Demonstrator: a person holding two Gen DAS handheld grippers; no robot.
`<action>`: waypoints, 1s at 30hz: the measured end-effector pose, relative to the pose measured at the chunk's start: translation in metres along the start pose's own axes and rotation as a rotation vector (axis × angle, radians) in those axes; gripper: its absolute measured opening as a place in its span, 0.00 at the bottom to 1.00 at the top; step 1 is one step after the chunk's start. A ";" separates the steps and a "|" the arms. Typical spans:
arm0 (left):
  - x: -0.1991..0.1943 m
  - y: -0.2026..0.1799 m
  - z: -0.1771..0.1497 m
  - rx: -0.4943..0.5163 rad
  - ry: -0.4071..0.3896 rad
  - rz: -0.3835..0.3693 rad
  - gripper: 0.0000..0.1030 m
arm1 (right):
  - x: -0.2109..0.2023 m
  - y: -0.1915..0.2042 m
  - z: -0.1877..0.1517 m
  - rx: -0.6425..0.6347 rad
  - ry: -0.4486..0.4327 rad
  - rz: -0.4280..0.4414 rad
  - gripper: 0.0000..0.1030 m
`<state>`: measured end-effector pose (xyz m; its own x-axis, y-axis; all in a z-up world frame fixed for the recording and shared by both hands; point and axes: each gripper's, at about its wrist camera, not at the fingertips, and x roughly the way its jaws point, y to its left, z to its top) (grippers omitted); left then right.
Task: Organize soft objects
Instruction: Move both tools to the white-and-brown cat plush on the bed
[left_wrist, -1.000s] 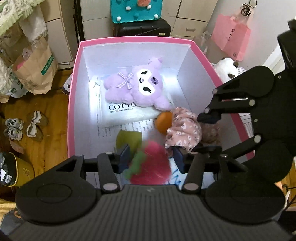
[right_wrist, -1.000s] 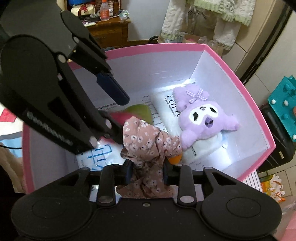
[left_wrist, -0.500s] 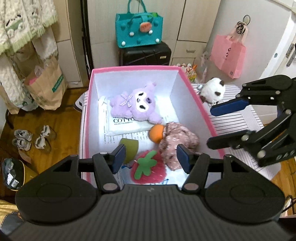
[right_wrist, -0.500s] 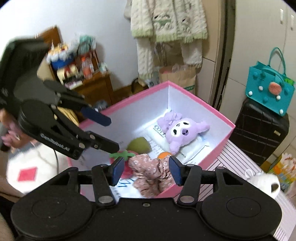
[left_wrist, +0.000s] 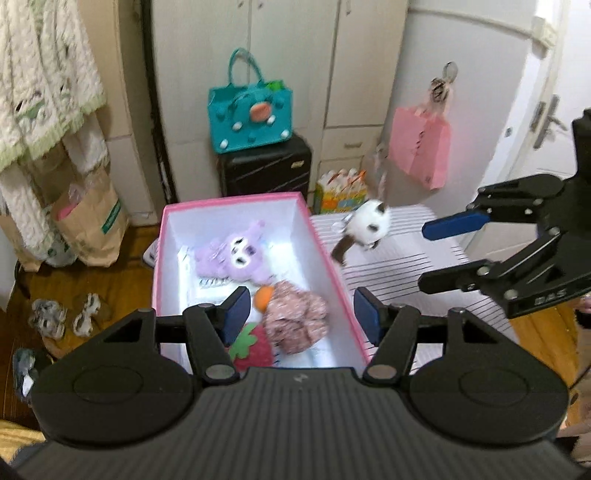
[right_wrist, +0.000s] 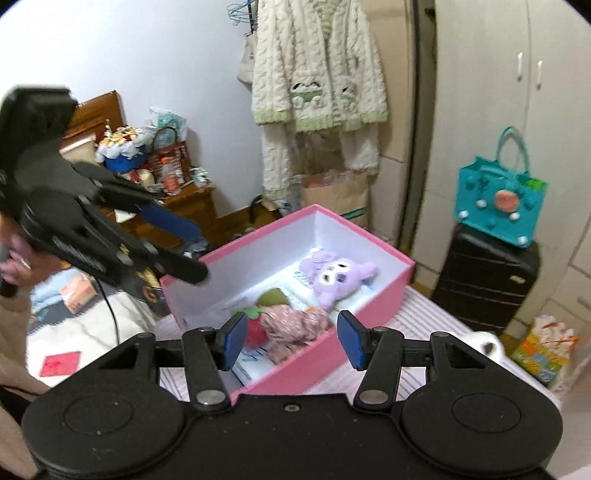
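left wrist view shows both the left claw (left_wrist: 298, 314) and right claw (left_wrist: 439, 254) half open and empty above the pink box (left_wrist: 328, 266) of soft toys, so the white plush (left_wrist: 369, 225) beside it could roll off its striped surface (left_wrist: 406, 258) if nudged carelessly.

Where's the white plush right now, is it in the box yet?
No: in the left wrist view the white plush lies on the striped surface, just right of the pink box.
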<state>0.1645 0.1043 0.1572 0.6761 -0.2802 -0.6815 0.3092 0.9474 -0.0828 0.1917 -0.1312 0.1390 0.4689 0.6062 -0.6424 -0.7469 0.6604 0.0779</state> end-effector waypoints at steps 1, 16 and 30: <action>-0.005 -0.006 0.001 0.011 -0.012 0.001 0.62 | -0.006 0.000 -0.004 -0.002 -0.007 -0.011 0.57; 0.003 -0.099 0.012 0.107 -0.100 -0.154 0.64 | -0.073 -0.043 -0.055 0.089 -0.125 -0.123 0.65; 0.113 -0.150 -0.005 0.045 -0.043 -0.178 0.66 | -0.050 -0.146 -0.095 0.309 -0.122 -0.109 0.88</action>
<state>0.1914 -0.0691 0.0893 0.6360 -0.4501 -0.6269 0.4553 0.8747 -0.1662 0.2324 -0.2994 0.0873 0.6054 0.5607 -0.5649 -0.5200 0.8159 0.2527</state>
